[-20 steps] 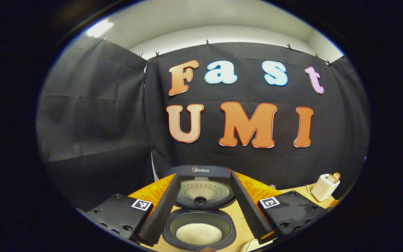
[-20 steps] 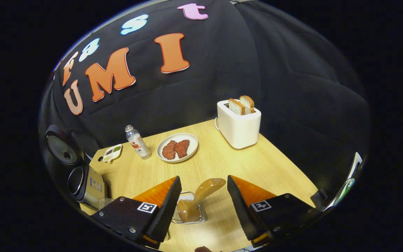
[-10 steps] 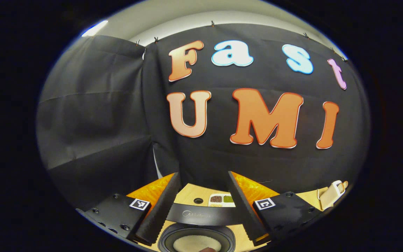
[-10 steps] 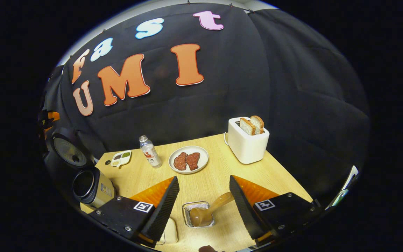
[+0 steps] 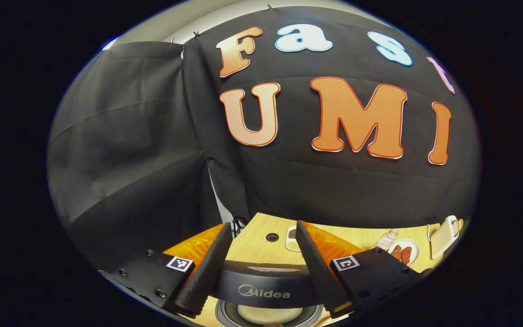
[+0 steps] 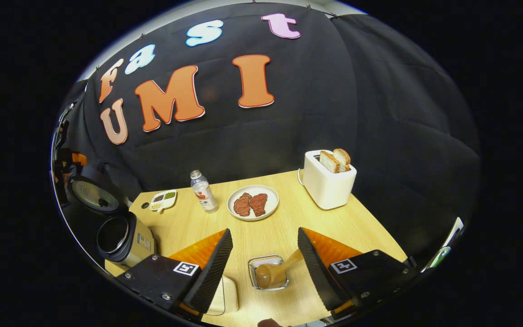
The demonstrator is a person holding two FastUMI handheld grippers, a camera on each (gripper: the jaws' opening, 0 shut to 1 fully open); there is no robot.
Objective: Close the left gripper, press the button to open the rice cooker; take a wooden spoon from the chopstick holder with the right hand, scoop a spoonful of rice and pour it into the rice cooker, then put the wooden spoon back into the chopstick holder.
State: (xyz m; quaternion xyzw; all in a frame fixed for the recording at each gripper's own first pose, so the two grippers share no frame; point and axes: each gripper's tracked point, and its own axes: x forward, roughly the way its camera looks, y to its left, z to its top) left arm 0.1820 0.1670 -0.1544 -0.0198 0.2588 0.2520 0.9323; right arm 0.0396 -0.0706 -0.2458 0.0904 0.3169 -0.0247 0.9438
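In the right gripper view, the right gripper (image 6: 263,254) hangs wide open and empty above the wooden spoon (image 6: 274,273), which lies in the chopstick holder (image 6: 268,272) near the table's (image 6: 284,222) front edge. Bare tabletop lies beyond it. The rice cooker (image 6: 123,236) stands open at the left edge. The left gripper (image 5: 261,261) hangs open, empty, over the cooker's lid.

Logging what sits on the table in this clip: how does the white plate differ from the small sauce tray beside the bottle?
The plate is round, larger and holds two reddish-brown meat pieces; the sauce tray is smaller, divided into compartments with dark and green contents. The plate lies right of the bottle, the tray left. Both are white and lie flat on the table.
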